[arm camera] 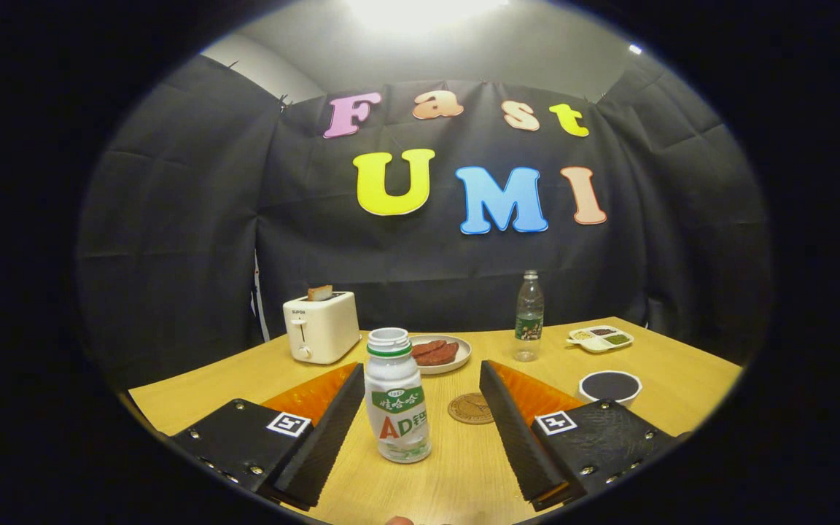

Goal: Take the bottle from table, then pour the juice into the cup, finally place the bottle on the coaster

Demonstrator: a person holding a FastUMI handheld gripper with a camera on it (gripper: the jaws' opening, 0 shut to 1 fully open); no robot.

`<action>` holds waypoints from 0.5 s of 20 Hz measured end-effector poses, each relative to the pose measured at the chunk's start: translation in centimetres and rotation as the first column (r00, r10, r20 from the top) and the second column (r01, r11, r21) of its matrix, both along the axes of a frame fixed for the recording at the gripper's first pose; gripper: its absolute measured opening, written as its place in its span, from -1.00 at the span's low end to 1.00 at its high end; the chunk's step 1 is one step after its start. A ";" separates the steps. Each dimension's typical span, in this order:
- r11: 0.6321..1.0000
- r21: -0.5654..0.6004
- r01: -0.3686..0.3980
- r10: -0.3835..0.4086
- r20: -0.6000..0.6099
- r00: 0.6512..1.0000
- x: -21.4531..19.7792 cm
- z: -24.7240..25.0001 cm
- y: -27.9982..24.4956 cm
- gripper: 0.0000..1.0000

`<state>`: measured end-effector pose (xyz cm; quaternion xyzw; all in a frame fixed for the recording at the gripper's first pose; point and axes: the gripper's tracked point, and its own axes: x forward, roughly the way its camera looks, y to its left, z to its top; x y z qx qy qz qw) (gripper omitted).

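The gripper (pixel 420 430) is wide open and holds nothing; its two fingers stand on either side of the small white bottle (pixel 396 397), with a clear gap on both sides, a bigger one on the right. The bottle stands upright on the wooden worktop (pixel 456 474), between the fingers, and its cap looks already off. Just beyond it, a little to the right, lies the round coaster (pixel 472 408), and further right stands the cup (pixel 610 386) with something dark inside. At the far side are a toaster (pixel 321 327), a plate (pixel 440 354) with food, a clear water bottle (pixel 529 316) and a small divided tray (pixel 600 337). I judge the first step is in hand: taking the bottle. The next move calls for closing the fingers evenly on the bottle body, keeping it straight so nothing spills
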<state>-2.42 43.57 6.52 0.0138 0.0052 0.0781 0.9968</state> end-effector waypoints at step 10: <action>1.000 -0.001 0.001 -0.001 -0.075 0.997 5.1 -4.8 3.3 0.93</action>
